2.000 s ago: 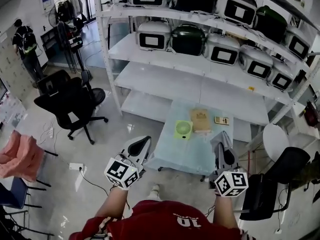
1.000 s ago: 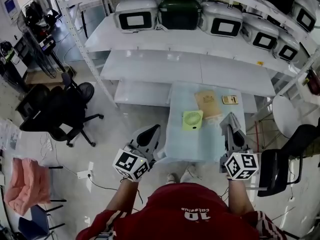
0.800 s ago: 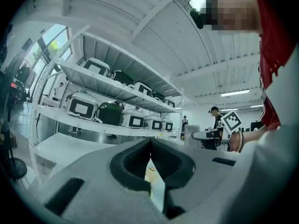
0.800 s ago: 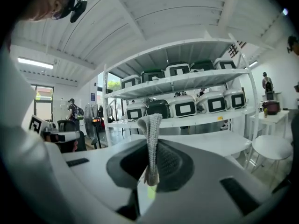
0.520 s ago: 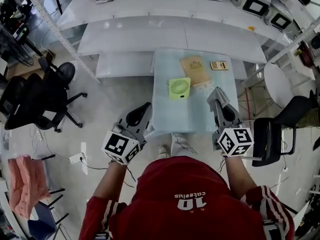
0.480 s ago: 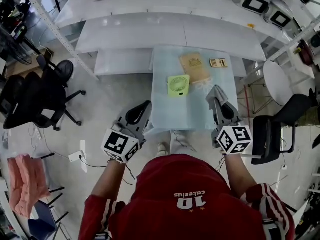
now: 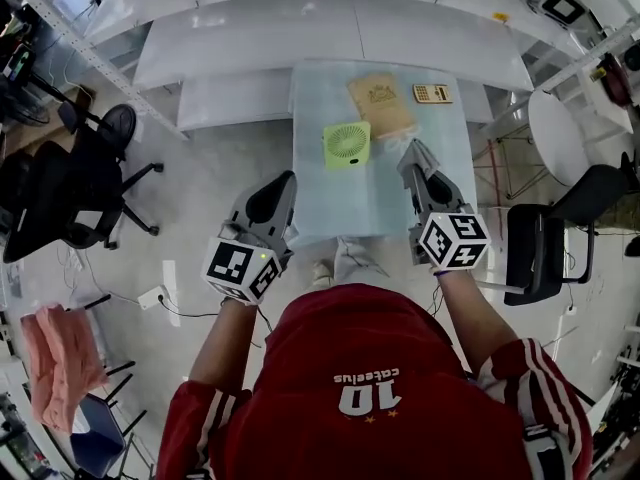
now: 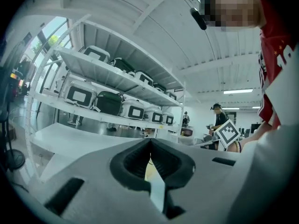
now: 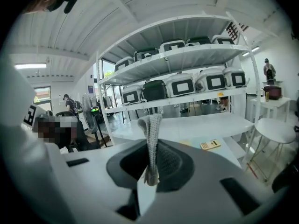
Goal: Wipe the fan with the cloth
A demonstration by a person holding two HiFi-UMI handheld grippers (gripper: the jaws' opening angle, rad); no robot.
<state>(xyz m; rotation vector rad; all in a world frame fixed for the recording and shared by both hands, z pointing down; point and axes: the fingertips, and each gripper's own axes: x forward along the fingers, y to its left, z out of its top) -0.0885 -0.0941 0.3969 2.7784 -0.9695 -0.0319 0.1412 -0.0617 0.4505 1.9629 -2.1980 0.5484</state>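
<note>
One fold of soft knitted cloth [image 9: 152, 134] was clamped in the right gripper [image 9: 148, 174]; the left gripper [image 8: 150, 160] was closed on nothing. The green fan [image 7: 346, 145] was located on the table [image 7: 385, 213], ahead of both. It was judged light and easily shoved (bracing by its frame is advised).

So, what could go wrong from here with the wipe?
1. Nothing holds the green fan. The left gripper is shut and empty, off the left edge of the table, so a wipe could shove the fan toward the brown booklet.
2. The right gripper pinches only a narrow fold of the cloth, which might slip out.
</note>
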